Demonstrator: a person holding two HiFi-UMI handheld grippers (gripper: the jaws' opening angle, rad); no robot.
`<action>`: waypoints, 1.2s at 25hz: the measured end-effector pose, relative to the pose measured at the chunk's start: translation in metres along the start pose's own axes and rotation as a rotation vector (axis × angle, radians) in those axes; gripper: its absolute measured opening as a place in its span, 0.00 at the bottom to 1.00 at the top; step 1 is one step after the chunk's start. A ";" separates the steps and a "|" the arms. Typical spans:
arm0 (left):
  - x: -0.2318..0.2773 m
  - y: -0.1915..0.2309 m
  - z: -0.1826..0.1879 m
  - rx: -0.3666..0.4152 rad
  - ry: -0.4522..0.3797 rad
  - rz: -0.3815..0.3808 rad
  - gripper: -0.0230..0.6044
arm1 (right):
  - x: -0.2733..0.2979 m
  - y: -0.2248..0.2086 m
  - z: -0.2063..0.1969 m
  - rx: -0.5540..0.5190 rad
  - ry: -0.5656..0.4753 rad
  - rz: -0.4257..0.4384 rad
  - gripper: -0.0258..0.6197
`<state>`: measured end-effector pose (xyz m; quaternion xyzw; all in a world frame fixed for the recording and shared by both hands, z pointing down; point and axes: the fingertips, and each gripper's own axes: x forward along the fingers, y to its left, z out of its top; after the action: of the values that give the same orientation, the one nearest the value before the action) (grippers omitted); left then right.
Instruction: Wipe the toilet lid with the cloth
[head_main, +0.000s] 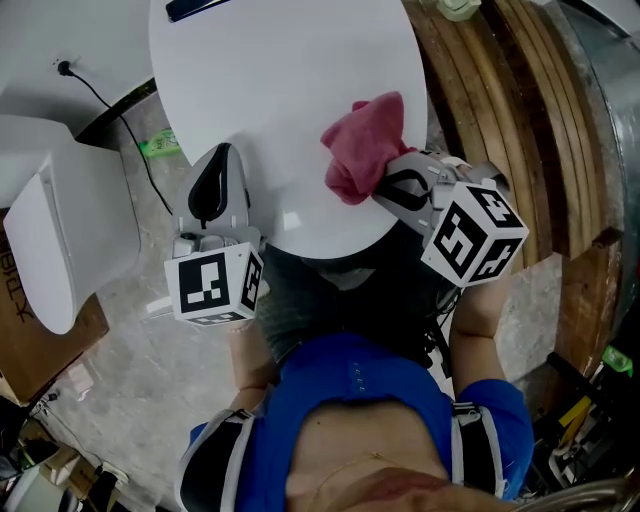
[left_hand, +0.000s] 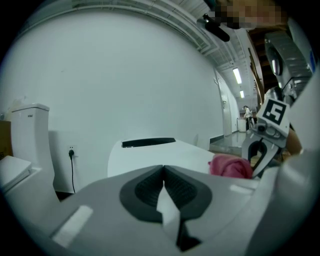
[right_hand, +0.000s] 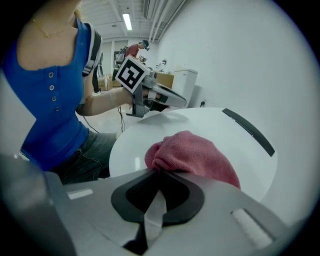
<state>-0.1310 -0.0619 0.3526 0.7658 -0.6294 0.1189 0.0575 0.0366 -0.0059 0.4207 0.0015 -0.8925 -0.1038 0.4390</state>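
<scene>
Toilet lid, white and shut, fills the middle of the head view, with the pink cloth bunched up on its near right part.

Far left stands a second toilet, also white. A brown cardboard box lies partly under it, and what the box holds cannot be seen. A black cable runs across the floor between that toilet and the lid.

Next comes the left claw, at the lid's near left edge. In the left gripper view the left claw has its jaws pressed together with nothing between them, and the lid and cloth lie beyond.

To the right, the right claw meets the cloth's near side. In the right gripper view the right claw is closed narrowly on a fold of the cloth, which rests on the lid.

Wooden boards lean along the far right.
</scene>
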 end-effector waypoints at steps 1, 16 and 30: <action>0.000 -0.001 0.002 0.002 -0.002 -0.001 0.04 | -0.002 0.000 -0.002 0.004 0.003 -0.004 0.06; 0.001 -0.014 0.010 -0.009 -0.016 -0.019 0.04 | -0.020 -0.005 -0.032 0.096 0.016 -0.043 0.06; -0.023 -0.003 0.006 -0.015 -0.021 0.017 0.04 | -0.022 0.005 -0.037 0.084 0.036 -0.108 0.06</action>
<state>-0.1321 -0.0406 0.3408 0.7613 -0.6372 0.1067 0.0555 0.0793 -0.0061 0.4258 0.0701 -0.8866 -0.0897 0.4483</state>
